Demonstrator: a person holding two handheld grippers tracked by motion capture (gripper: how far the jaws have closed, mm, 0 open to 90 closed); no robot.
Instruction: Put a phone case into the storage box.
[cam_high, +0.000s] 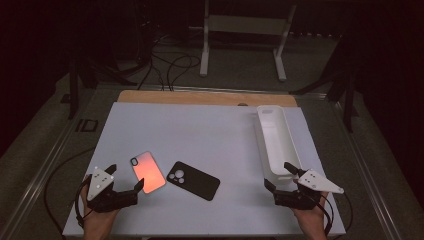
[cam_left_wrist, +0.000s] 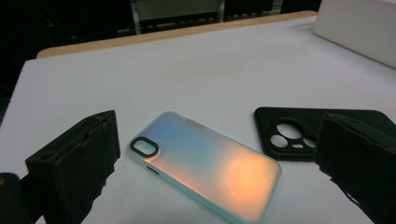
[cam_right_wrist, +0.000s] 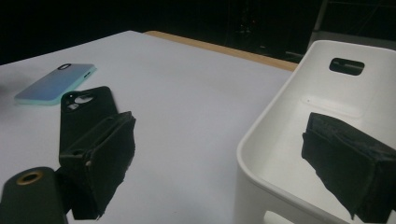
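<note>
Two phone cases lie flat on my white tabletop (cam_high: 210, 130), near its front left. The one closest to my left gripper (cam_high: 124, 179) is the iridescent case (cam_high: 148, 171), frosted, shading from pale blue at its camera cutout to orange toward the other end, with a mint rim. In the left gripper view it sits between the two fingers (cam_left_wrist: 74, 168) and just ahead of them, untouched; those fingers stand wide apart with nothing clamped. From above, the right-hand fingertip is just beside the case's near corner.

Just right of it lies the black case (cam_high: 193, 180), camera holes facing up, set at an angle, close to the first case but apart from it.

My right gripper (cam_high: 280, 175) hovers at the near end of the white bin (cam_high: 276, 140), fingers apart and empty, one either side of the bin's near rim. Nothing lies between the left fingers and the iridescent case.
</note>
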